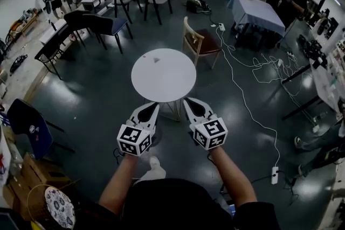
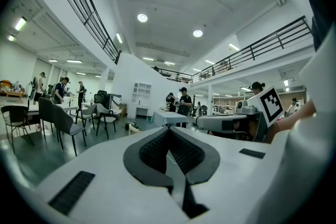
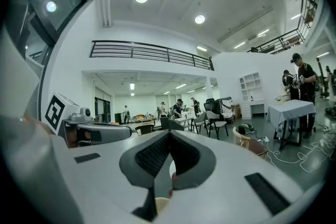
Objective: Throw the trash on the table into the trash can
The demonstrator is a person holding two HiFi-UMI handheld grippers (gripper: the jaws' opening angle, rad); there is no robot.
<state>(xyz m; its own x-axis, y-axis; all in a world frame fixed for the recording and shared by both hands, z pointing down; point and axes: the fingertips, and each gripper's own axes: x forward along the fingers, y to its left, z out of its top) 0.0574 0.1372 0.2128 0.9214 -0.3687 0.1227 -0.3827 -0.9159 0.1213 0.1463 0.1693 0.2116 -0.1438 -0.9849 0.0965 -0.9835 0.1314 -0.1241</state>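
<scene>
The round white table (image 1: pixel 163 83) stands on the dark floor just ahead of me. One small dark scrap of trash (image 1: pixel 156 60) lies on its far half. My left gripper (image 1: pixel 153 107) and right gripper (image 1: pixel 188 101) are held side by side at the table's near edge, pointing at it, some way short of the scrap. In the left gripper view the left gripper (image 2: pixel 169 129) has its black pads meeting at the tips with nothing between them. The right gripper (image 3: pixel 169 132) looks the same in its own view. I cannot make out a trash can.
A wooden chair (image 1: pixel 200 40) with a dark red seat stands just behind the table on the right. Dark chairs (image 1: pixel 102 24) stand at the back left. A white cable (image 1: pixel 242 89) runs across the floor to a power strip (image 1: pixel 274 175). A cloth-covered table (image 1: pixel 257 11) is at the back right.
</scene>
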